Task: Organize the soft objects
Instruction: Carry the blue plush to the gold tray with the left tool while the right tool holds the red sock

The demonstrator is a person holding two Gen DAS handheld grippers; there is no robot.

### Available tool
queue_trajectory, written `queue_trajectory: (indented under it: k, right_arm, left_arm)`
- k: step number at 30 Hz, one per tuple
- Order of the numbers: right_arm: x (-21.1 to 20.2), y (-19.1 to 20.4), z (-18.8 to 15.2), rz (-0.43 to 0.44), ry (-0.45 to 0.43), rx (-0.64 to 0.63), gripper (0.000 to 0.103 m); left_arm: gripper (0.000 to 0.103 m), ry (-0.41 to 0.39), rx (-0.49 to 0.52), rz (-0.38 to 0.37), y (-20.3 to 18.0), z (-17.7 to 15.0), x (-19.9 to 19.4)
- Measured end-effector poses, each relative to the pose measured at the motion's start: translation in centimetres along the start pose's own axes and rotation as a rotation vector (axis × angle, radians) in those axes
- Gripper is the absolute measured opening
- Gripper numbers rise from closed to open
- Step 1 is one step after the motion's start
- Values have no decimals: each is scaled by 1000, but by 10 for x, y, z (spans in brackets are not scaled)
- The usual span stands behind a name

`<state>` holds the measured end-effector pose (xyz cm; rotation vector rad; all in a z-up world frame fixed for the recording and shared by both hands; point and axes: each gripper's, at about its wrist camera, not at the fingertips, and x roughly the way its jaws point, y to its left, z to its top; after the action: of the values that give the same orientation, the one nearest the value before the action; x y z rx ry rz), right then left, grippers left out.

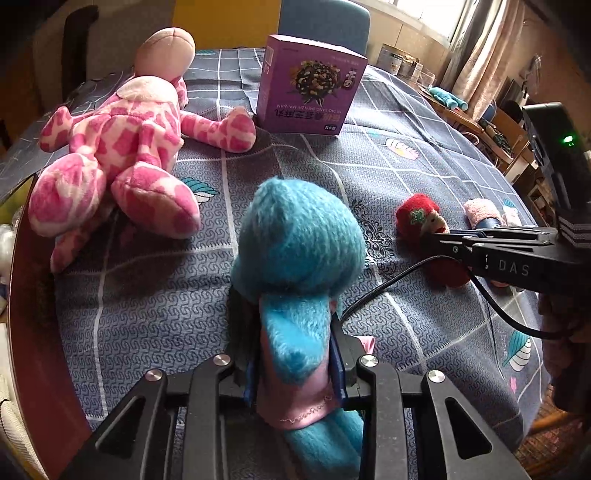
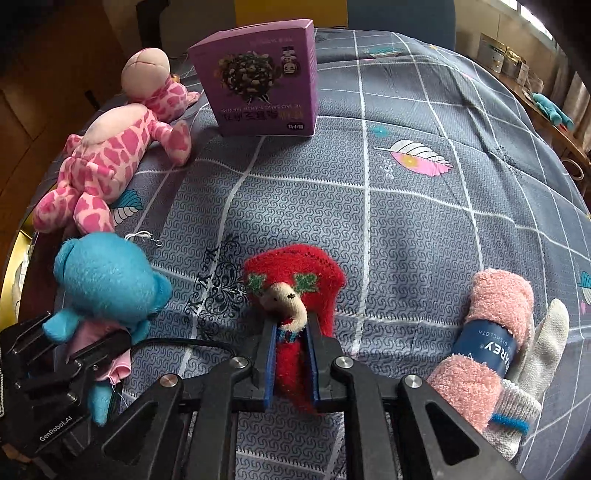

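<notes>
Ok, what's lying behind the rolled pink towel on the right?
Behind the rolled pink terry dishcloth with the blue paper band lies a white knitted glove, touching it, on the grey patterned tablecloth. The roll covers most of the glove, so nothing more shows.

A purple box [image 2: 258, 79] stands upright at twelve o'clock on the counter [image 2: 424, 229], its printed face turned this way with the lettering upside down and a picture of dark mixed grains above it. The counter wears a grey-blue cloth [image 1: 406, 177] crossed by white grid lines, patterned with small swirls, scattered feathers and a black floral flourish near the middle. Behind the box, a blue chair back [image 1: 325, 20] rises beside a yellow panel [image 1: 225, 18]. At one to two o'clock in the left wrist view, pale curtains [image 1: 487, 48] hang by a bright window, with a cluttered wooden side table [image 1: 465, 118] beneath them.
</notes>
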<state>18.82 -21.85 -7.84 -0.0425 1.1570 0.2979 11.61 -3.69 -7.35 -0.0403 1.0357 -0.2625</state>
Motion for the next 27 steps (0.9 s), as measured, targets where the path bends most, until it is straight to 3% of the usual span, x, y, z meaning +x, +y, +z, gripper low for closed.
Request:
queue_trajectory:
  k: [7, 11, 14, 19, 27]
  right_arm:
    - [-1, -4, -2, 16, -18, 9, 13]
    - [-5, 0, -6, 8, -22, -19, 17]
    - [-5, 13, -11, -42, -36, -107, 22]
    - [-2, 34, -18, -163, -61, -202, 22]
    - [-3, 30, -17, -151, -63, -180, 21]
  left_arm:
    - [26, -15, 5, 12, -5, 0, -7]
    - [26, -62, 20, 33, -7, 3, -25]
    - [26, -97, 19, 40, -6, 5, -41]
    - [26, -139, 24, 57, -8, 6, -66]
    - [26, -211, 28, 87, -2, -2, -108]
